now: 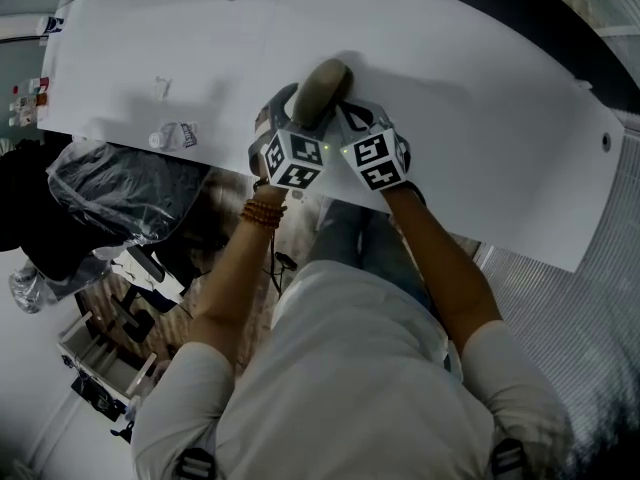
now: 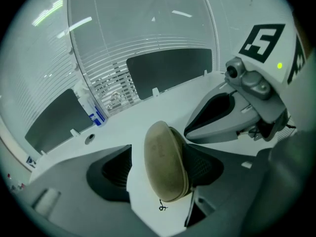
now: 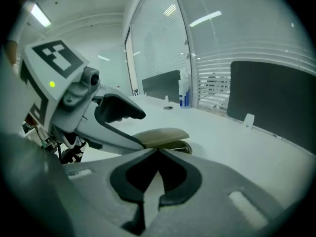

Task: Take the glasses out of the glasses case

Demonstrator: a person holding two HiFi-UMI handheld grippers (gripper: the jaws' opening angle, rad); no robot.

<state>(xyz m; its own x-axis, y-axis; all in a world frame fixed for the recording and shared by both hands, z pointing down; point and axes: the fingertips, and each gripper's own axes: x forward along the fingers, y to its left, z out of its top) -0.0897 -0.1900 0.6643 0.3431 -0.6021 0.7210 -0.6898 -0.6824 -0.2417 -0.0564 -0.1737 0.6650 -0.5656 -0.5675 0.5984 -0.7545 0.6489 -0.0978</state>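
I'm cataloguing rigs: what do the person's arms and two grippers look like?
The left gripper and right gripper are grey with dark textured pads inside the jaws. Each carries a white cube with black square markers and a small green light. The person wears a light short-sleeved shirt and a brown bead bracelet on the left wrist.

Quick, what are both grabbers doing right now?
Left gripper: open, glasses case between its fingers, not squeezed.
Right gripper: closed, holding nothing.

left gripper (image 2: 157, 168): jaws wide apart, pointing down | right gripper (image 3: 158, 154): jaws pressed together, pointing down | left forearm (image 1: 232, 263), right forearm (image 1: 447, 260): stretched forward, grippers side by side
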